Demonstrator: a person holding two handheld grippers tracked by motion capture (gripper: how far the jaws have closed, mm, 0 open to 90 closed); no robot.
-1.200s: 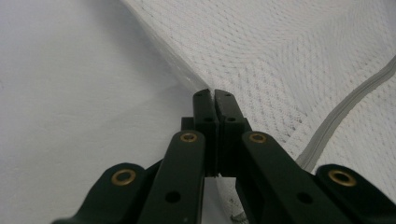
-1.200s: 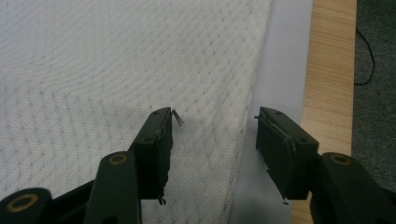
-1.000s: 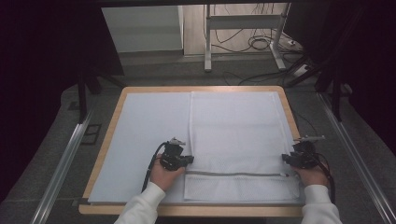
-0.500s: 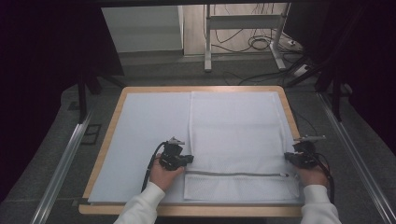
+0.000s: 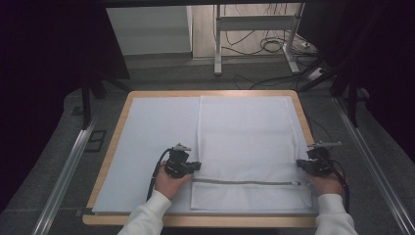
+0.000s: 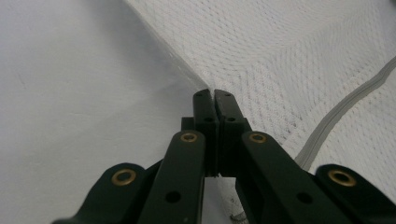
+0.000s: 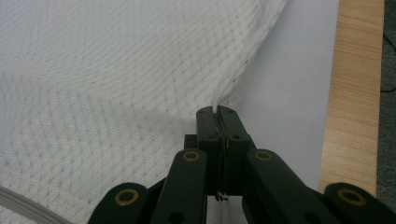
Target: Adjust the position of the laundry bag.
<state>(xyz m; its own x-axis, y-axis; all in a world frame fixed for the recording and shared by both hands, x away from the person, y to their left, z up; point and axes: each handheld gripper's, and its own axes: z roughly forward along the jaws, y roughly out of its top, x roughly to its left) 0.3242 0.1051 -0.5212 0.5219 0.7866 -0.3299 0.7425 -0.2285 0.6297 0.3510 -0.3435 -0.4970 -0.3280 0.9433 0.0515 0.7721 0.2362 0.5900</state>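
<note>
The large white mesh zip bag [image 5: 247,142] lies flat on the pale-matted tabletop [image 5: 147,142]. Left hand-held gripper [image 5: 192,166] and right hand-held gripper [image 5: 302,165] are each clamped closed on opposite side edges just above its grey zipper [image 5: 244,182], probably to lift or fold evenly.

Left half of white mat [image 5: 147,142] lay bare, open to passage. Mesh bag [image 5: 247,142] covered right half, flat, nothing standing on it. Left gripper [image 5: 195,166] and right gripper [image 5: 299,165] occupied bag's side edges. Far table edge [image 5: 210,93] unobstructed.
</note>
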